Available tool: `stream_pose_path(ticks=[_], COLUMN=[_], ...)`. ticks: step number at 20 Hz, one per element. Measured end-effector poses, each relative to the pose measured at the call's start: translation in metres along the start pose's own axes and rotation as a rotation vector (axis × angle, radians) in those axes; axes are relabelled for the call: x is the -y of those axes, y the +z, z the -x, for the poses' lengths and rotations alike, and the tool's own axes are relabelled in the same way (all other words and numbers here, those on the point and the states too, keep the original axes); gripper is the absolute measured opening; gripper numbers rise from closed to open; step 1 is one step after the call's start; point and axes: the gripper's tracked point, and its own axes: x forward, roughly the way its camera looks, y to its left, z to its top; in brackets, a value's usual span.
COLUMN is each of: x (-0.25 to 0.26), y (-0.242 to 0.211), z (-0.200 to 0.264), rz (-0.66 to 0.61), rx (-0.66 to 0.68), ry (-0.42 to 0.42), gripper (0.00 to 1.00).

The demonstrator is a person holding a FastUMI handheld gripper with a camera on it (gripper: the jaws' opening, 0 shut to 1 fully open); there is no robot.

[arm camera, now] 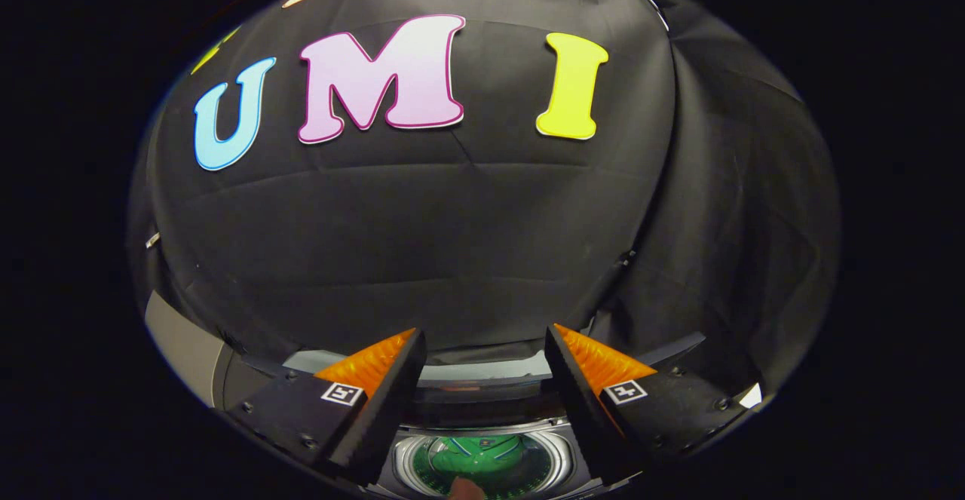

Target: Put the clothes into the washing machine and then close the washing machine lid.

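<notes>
My gripper [482, 338] is held high, its two fingers spread apart with nothing between them. Below and between the fingers I look down on the washing machine [482, 383], whose top opening shows a round steel drum rim [562, 455]. Inside the drum lies a green garment [475, 451]. The raised lid is not clear from here; a pale band [482, 370] runs along the machine's back edge just beyond the fingers.
The black cloth wall of the booth rises right behind the machine and wraps round to the right. A grey panel [185, 345] stands at the left of the machine.
</notes>
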Motion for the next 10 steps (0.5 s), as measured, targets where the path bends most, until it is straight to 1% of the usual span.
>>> stream_pose_path(ticks=[5,7,10], x=[0.003,0.004,0.005], y=[-0.015,-0.028,-0.042], z=[0.03,0.042,0.06], rz=[-0.01,-0.007,-0.011], rx=[0.045,0.046,0.059], ry=[0.007,0.009,0.031], gripper=[1.0,1.0,0.99])
